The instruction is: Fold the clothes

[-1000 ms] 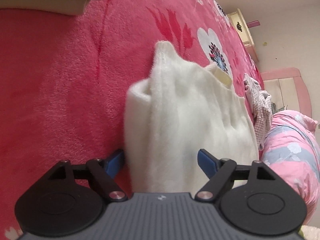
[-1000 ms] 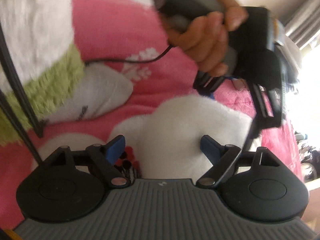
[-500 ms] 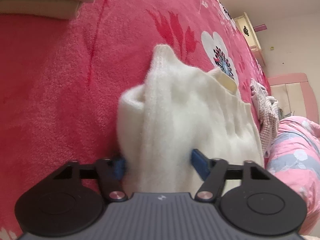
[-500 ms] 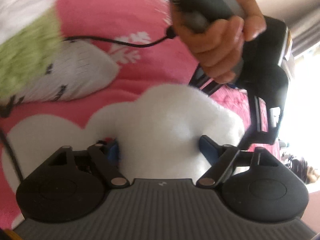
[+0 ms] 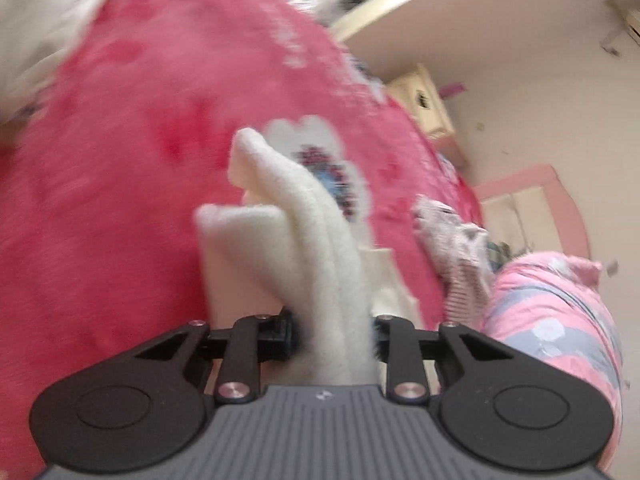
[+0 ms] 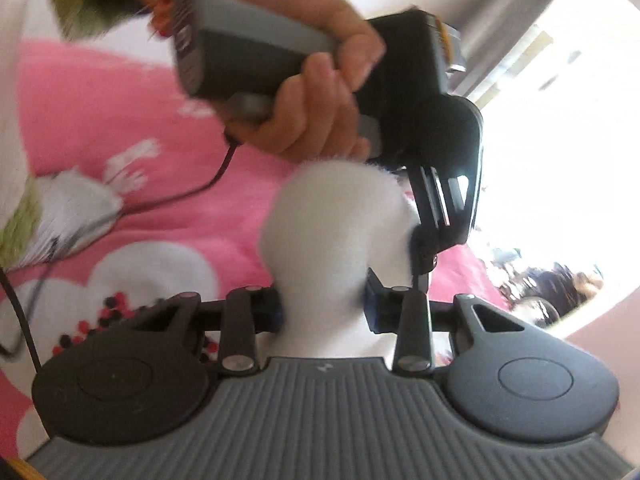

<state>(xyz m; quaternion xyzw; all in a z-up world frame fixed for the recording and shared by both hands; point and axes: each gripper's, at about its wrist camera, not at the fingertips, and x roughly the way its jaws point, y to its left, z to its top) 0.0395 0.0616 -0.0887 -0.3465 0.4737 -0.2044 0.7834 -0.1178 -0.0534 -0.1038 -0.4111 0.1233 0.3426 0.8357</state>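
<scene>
A fluffy white sweater (image 5: 308,236) is bunched up and lifted off the red floral blanket (image 5: 112,184). My left gripper (image 5: 334,336) is closing on a thick fold of it, with the pads pressing both sides. In the right wrist view the same white sweater (image 6: 332,232) bulges up between the jaws of my right gripper (image 6: 324,308), which is closing on it too. Just beyond that bulge a person's hand (image 6: 304,116) holds the other gripper tool, whose fingers (image 6: 424,252) pinch the far side of the sweater.
A crumpled patterned garment (image 5: 456,236) and a pink and grey quilt (image 5: 560,320) lie at the right of the bed. A cream nightstand (image 5: 424,104) stands by the wall. A black cable (image 6: 168,196) trails over the blanket, near a green-trimmed white sleeve (image 6: 24,216).
Both grippers went from open around the flat sweater to pinched on it. Both have risen, pulling the sweater up into a bunched fold off the blanket.
</scene>
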